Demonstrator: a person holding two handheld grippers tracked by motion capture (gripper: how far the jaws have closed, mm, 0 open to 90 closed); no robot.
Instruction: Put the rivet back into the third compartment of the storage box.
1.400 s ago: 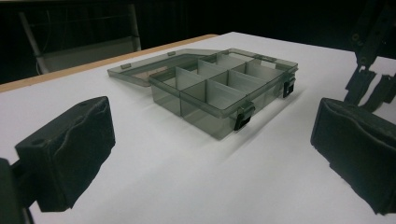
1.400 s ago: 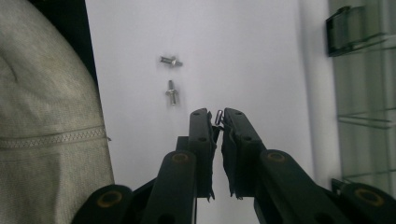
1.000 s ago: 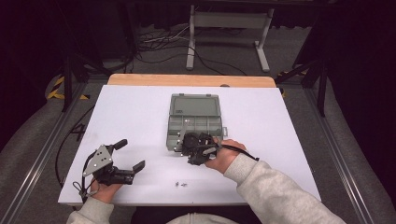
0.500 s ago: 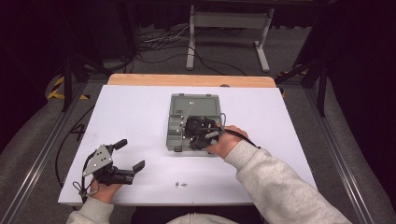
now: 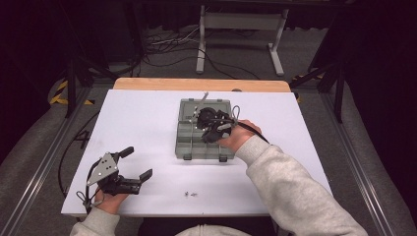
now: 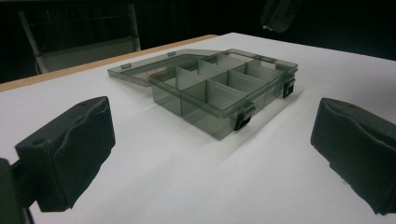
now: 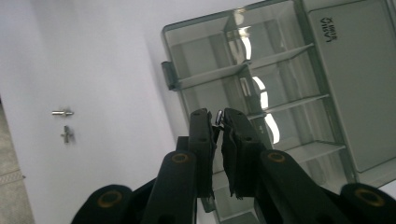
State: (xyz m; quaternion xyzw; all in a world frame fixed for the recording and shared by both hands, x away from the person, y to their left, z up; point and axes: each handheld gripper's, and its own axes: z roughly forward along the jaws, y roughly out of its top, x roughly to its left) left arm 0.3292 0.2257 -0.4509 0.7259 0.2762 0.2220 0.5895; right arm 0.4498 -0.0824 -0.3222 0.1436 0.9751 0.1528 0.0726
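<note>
The right hand (image 5: 235,138) reaches forward over the transparent grey plastic compartment box (image 5: 189,133), its sleeved forearm slanting in from the lower right. The right tongs (image 7: 218,120) point down at the box, and their jaws are pressed together on a small shiny metal screw (image 7: 218,115), which sticks out at the tips. The open compartments lie directly under these tongs, and the flat lid lies beyond them.

The left hand (image 5: 109,199) rests low on the white tabletop (image 5: 142,118), with the left tongs (image 5: 135,165) level and wide open, holding nothing. The box stands well ahead of them.

There is one box, and two more small metal screws (image 5: 191,194) lie on the tabletop, between the left tongs and the right forearm.
</note>
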